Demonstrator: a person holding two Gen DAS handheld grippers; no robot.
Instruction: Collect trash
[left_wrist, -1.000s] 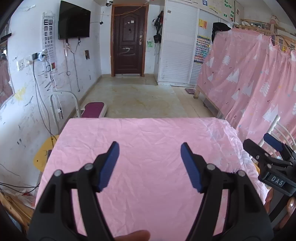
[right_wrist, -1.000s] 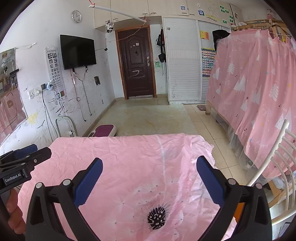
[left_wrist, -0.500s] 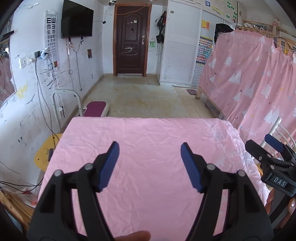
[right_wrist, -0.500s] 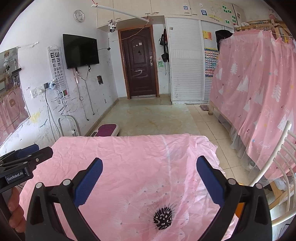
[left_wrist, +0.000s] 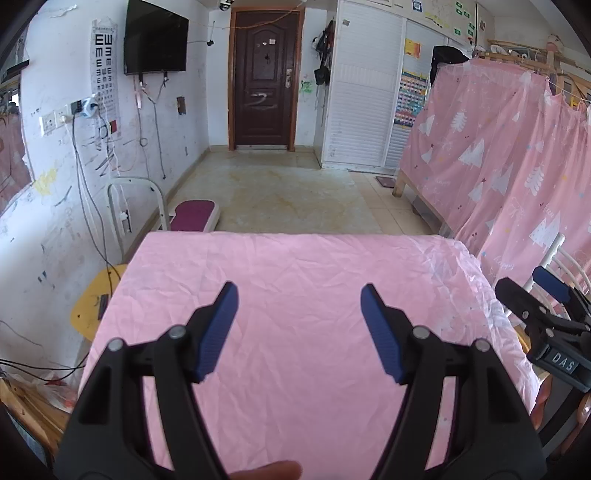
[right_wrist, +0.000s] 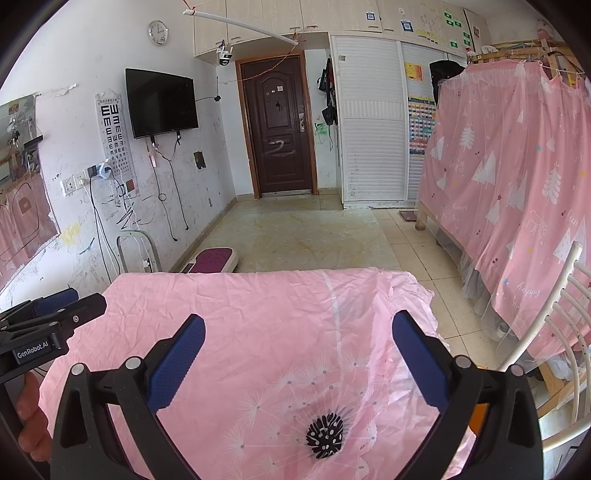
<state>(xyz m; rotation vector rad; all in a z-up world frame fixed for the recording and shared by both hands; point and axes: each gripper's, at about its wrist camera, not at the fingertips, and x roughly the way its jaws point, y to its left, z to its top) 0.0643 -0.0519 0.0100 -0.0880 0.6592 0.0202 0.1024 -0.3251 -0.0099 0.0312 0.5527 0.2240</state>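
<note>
Trash is nowhere to be seen in either view, so its direction from either gripper, its long axis and the way it points cannot be told. What does show is a pink cloth (left_wrist: 295, 295) spread over the worktop, creased but bare of any scrap, wrapper or bin, with a dandelion print (right_wrist: 325, 435) near the right corner (a pattern, not litter).

Over that cloth the left gripper (left_wrist: 299, 328) hangs with its blue pads standing apart and nothing between them. The right gripper (right_wrist: 299, 362) hangs likewise, jaws spread wider and empty, pointing down across the cloth toward its far edge. The two sit side by side, each visible at the edge of the other's view, the left one toward the wall side and the right one toward the chair (right_wrist: 546, 332).

Beyond the worktop lie the tiled floor (left_wrist: 291, 199), a low purple step (left_wrist: 194, 216) by the wall, and the pink curtain (right_wrist: 517, 184) on the right; no litter can be made out there either. Judging by this, neither hand is nearer to anything, and the coming move would likely be a search: turning the cameras to the floor or the sides until something worth picking up appears.
</note>
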